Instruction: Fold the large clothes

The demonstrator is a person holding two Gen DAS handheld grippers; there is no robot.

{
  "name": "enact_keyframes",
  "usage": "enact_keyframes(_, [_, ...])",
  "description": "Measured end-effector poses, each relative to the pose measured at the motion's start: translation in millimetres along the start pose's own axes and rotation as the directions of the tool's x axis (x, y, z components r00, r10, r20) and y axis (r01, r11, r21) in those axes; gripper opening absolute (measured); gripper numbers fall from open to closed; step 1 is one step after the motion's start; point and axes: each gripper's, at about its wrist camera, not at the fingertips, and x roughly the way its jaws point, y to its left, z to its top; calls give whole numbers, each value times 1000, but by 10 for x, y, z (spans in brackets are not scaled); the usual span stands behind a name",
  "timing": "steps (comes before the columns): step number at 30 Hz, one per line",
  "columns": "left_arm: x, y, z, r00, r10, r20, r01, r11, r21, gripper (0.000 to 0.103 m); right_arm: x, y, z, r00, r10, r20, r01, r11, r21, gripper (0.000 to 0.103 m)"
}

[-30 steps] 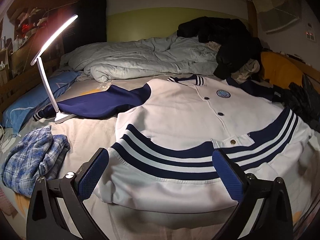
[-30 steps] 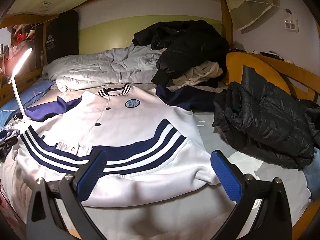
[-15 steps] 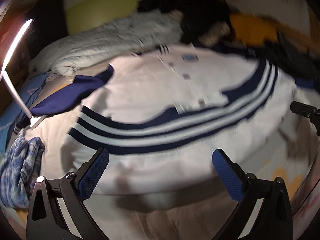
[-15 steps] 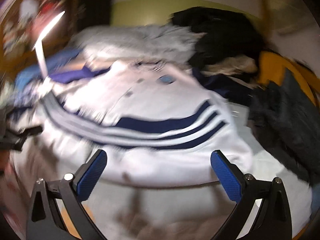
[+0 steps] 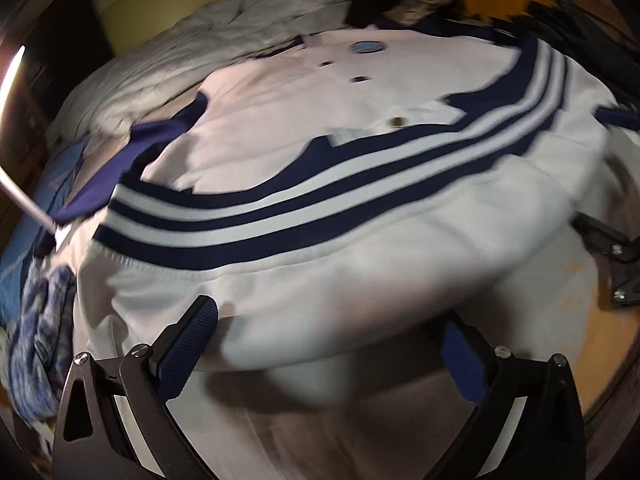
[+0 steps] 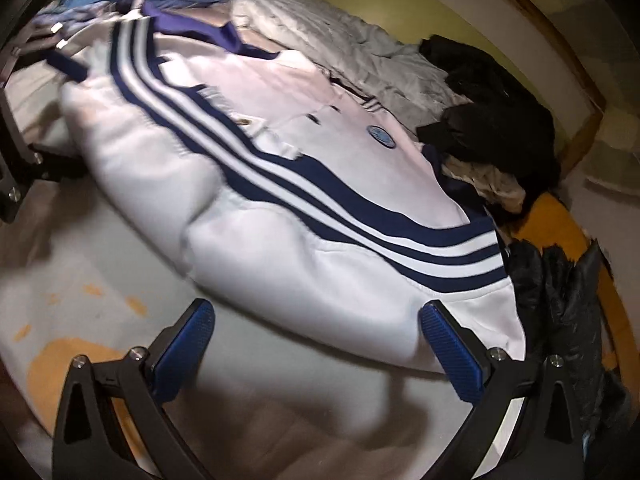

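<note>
A white jacket [image 5: 304, 128] with navy stripes and navy sleeves lies flat, front up, on the bed, its hem towards me. My left gripper [image 5: 326, 354] is open low at the hem's left part, and the hem's edge bulges between its blue pads [image 5: 188, 344]. In the right wrist view the same jacket [image 6: 280, 200] fills the middle. My right gripper [image 6: 318, 340] is open at the hem's right corner, with its right pad [image 6: 448, 348] against the cloth edge. Each gripper shows at the edge of the other's view.
A crumpled grey duvet [image 5: 192, 60] lies beyond the collar. Black clothes [image 6: 492, 120] are piled at the far right, with an orange cushion [image 6: 556, 220] and a black puffer jacket [image 6: 568, 304] along the right side. A blue plaid shirt [image 5: 40, 332] and a lamp stem [image 5: 24, 196] sit at left.
Both grippers have dropped and moved in close to the jacket's hem, tilting as they went. The hem now reaches between the fingers. The jacket itself lies as before.
</note>
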Motion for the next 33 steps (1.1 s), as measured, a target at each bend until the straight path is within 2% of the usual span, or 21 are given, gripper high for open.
enact_keyframes(2, [37,112,-2,1000,4,0,-4,998,-58,103,66,-107,13,1000,0,-12,1,998,62,103])
enact_keyframes(5, [71,205,3,996,91,12,-89,992,-94,103,151,-240,37,999,-37,-21,40,993,107,103])
enact_keyframes(7, [81,289,6,994,104,15,-101,986,-134,101,197,-307,51,997,-67,-29,71,989,132,103])
enact_keyframes(9, [78,396,16,997,79,20,-74,981,-178,89,221,-356,55,996,-86,-35,91,984,154,103])
enact_keyframes(10, [67,434,25,996,82,23,-76,978,-194,87,217,-361,58,995,-96,-32,99,983,157,103])
enact_keyframes(13, [42,551,36,990,141,28,-130,963,-236,70,223,-367,79,983,-182,-19,182,974,136,103])
enact_keyframes(14, [58,582,40,986,163,23,-153,956,-249,61,243,-394,70,976,-218,-29,220,966,140,103])
enact_keyframes(15, [76,641,26,985,175,12,-165,948,-272,54,278,-449,52,966,-253,-55,258,953,158,96])
enact_keyframes(16, [102,698,13,987,161,0,-154,943,-295,52,326,-532,30,954,-285,-88,297,938,179,88])
enact_keyframes(17, [124,747,1,991,133,-10,-129,939,-319,50,361,-630,3,951,-286,-121,306,928,212,71])
enact_keyframes(18, [131,773,-5,992,122,-13,-119,936,-332,47,363,-745,-26,960,-246,-132,273,924,267,54])
enact_keyframes(19, [125,773,-1,992,128,-8,-124,936,-329,44,344,-851,-50,975,-187,-124,218,918,330,48])
enact_keyframes(20, [106,758,0,991,132,-2,-126,938,-324,32,311,-923,-65,981,-157,-111,188,908,375,39])
enact_keyframes(21, [58,741,-5,993,121,12,-111,940,-324,21,269,-943,-70,982,-161,-98,187,904,384,30])
enact_keyframes(23, [-48,697,-13,992,127,27,-112,945,-308,17,165,-884,-57,974,-211,-78,225,906,358,26])
enact_keyframes(25, [-166,671,-50,988,147,35,-130,943,-307,16,71,-833,-64,971,-227,-71,237,904,355,23])
enact_keyframes(30, [-459,717,-334,996,81,37,-63,937,-344,16,-281,-771,-230,984,-170,-51,176,892,417,22])
enact_keyframes(33, [-625,680,-575,999,44,32,-31,937,-349,16,-550,-658,-443,991,-123,-55,135,892,432,22])
